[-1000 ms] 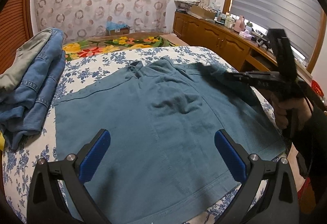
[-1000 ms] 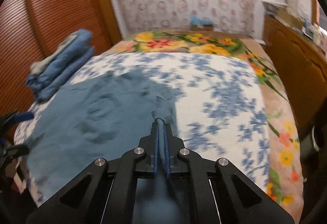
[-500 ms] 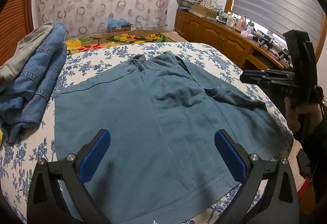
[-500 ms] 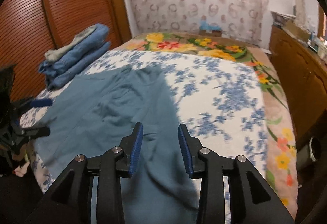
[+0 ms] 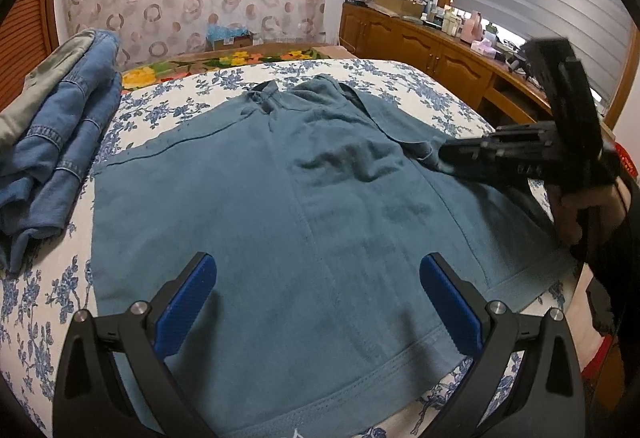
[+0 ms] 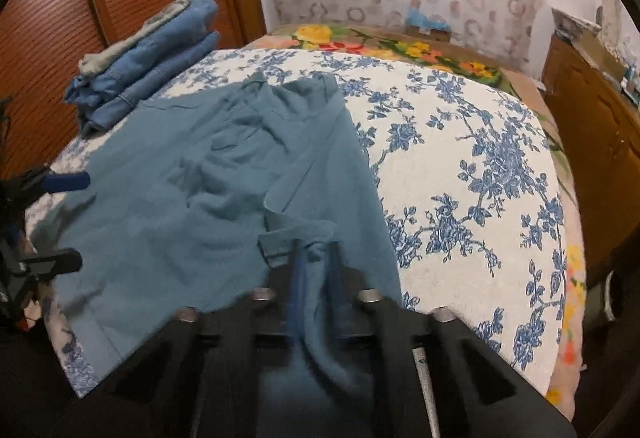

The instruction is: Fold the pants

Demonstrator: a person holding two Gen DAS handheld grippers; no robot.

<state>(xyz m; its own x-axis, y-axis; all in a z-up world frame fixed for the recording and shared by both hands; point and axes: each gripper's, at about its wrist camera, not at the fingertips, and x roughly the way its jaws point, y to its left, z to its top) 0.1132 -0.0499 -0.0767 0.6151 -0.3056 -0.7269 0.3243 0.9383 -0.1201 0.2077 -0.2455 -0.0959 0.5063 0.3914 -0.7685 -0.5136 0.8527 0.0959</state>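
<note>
Right tongs (image 6: 314, 266) just closed, pinching a fold of teal pants (image 5: 280, 222) at the right edge; left tongs (image 5: 316, 302) spread wide above the near hem. Spread flat on floral bed (image 6: 460, 166), beside stacked jeans (image 5: 52, 142).

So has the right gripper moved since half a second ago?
Yes. In the left wrist view the right gripper has come in from beside the wooden cabinets onto the teal pants, and its jaws have just closed on a fold of them.

One pair of teal pants (image 5: 304, 222); one stack of folded jeans (image 5: 52, 142); two grippers: left gripper (image 5: 320, 306), right gripper (image 6: 316, 262).
</note>
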